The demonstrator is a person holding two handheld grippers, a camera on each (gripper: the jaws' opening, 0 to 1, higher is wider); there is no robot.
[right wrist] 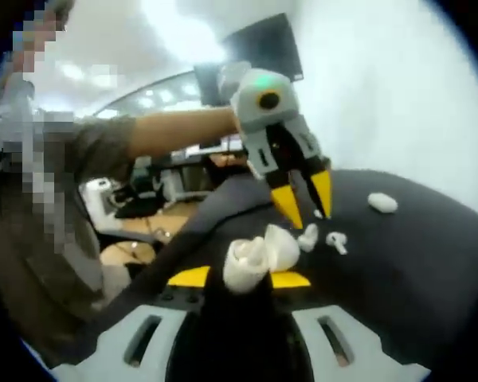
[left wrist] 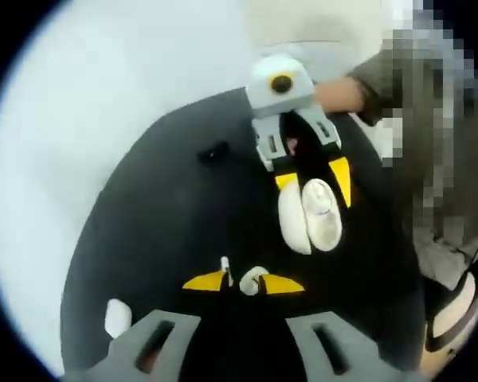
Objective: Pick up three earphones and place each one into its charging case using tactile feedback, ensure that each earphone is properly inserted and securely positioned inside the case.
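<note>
The right tongs clamp the open charging case, while the left tongs, nipping an earphone, sit just before the case's mouth.

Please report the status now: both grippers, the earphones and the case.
Left gripper shut on earphone. Right gripper shut on open charging case. Two earphones loose on black mat. Nothing blocking.

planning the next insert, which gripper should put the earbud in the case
Left. The left gripper already pinches an earbud, and the right gripper holds the open case facing it. Spare earbuds lie on the mat.
</note>
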